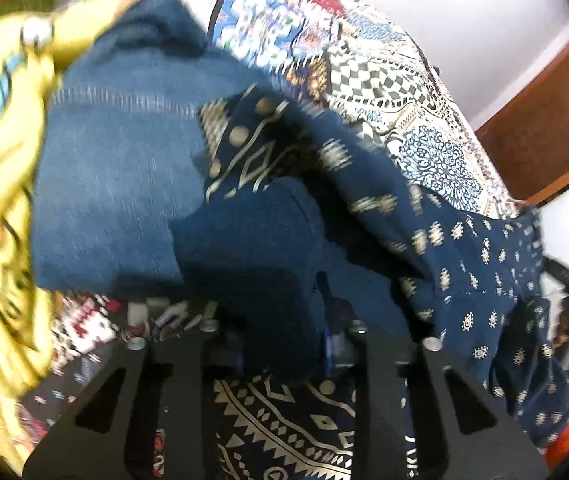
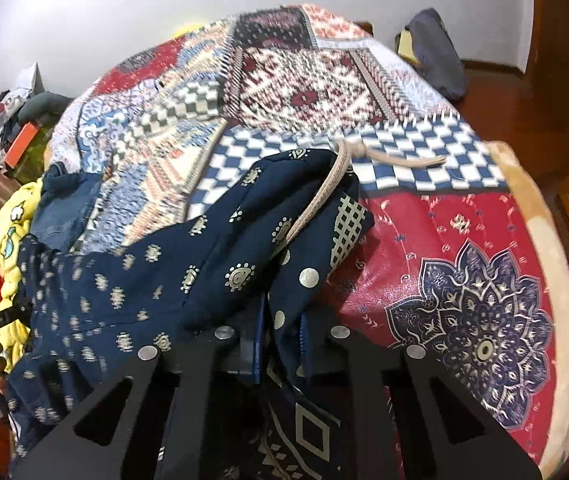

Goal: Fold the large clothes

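The navy printed garment, heaped on the patchwork bed, is pinched at one end by the clenched right gripper and at another by the left gripper, so thin, slippery folds could be lost, or the beige drawstring snagged, when lifted.

Both grippers angled downward, fingers clamped.

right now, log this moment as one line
left gripper: shut on navy printed garment | right gripper: shut on same garment | garment bunched on patchwork bedspread | not yet folded
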Motion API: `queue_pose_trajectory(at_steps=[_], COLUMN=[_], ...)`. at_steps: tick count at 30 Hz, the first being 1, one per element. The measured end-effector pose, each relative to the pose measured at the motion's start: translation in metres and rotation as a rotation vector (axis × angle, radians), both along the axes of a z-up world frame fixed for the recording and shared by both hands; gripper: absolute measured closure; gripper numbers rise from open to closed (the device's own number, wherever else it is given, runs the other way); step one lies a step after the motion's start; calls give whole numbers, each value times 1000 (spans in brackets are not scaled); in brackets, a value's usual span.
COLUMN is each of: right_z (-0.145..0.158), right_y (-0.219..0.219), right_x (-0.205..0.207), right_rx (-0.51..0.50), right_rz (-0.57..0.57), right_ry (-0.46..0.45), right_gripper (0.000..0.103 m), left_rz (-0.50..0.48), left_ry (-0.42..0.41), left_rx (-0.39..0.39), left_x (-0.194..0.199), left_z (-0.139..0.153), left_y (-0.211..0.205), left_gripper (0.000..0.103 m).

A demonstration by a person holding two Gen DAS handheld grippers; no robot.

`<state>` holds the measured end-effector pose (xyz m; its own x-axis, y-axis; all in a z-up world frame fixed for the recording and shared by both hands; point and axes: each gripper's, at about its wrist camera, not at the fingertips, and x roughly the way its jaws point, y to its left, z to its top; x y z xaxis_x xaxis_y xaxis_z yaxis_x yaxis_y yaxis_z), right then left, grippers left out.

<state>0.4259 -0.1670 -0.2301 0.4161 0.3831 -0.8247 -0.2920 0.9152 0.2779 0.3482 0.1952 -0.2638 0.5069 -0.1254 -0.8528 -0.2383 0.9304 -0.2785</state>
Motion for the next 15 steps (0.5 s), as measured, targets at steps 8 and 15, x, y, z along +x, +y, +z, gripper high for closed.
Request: queue_pose_trajectory(at_steps=[8, 15], right_z=[73, 93], right_y=[29, 86], right_x=[2, 50], right_rx=[-48, -108], right_rz=[93, 129], right_ry=[-174, -270], right_gripper=[95, 95], left_rz=[-11, 50], left_ry=[-145, -187], left_rx=[163, 264], left_x=[9, 59], left_z=[75, 104], left_y=[-18, 14], left_gripper=[84, 84])
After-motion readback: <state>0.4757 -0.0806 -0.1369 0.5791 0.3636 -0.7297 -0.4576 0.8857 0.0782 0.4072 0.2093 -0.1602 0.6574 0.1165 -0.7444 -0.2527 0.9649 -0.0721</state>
